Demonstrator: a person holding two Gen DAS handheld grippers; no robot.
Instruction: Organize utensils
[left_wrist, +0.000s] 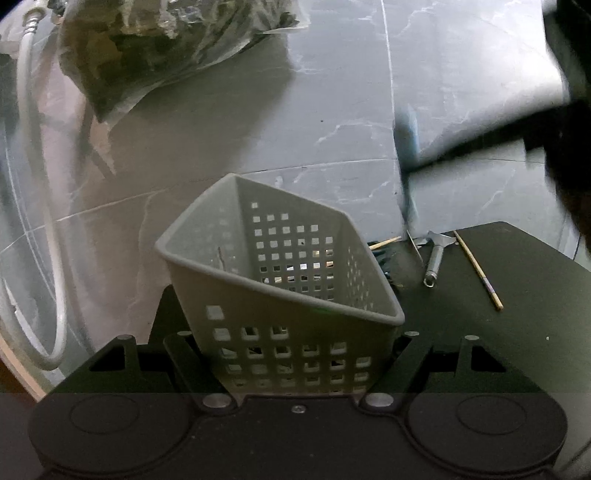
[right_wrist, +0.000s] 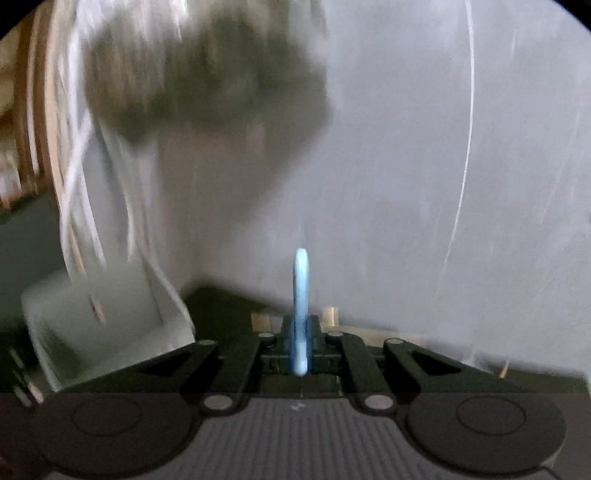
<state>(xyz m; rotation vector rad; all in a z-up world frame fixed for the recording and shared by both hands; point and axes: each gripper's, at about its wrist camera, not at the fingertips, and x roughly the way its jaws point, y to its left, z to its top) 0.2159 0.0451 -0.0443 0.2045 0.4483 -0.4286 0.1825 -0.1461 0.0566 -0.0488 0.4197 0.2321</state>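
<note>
Left wrist: left claw (left_wrist: 295, 354) clamped on basket (left_wrist: 280, 280), peeler (left_wrist: 436, 254), chopstick (left_wrist: 478, 271) beside; right claw (right_wrist: 301, 347) pinching blue handle (right_wrist: 301, 280).

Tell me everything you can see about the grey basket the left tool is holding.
The grey basket looks like matte plastic, with walls pierced by rows of square holes and a smooth rolled rim. It is tilted, its open mouth facing up and away, and seems nearly empty. The left tool grips its lower wall between both fingers, above a black mat. In the right wrist view it shows blurred at lower left.
</note>
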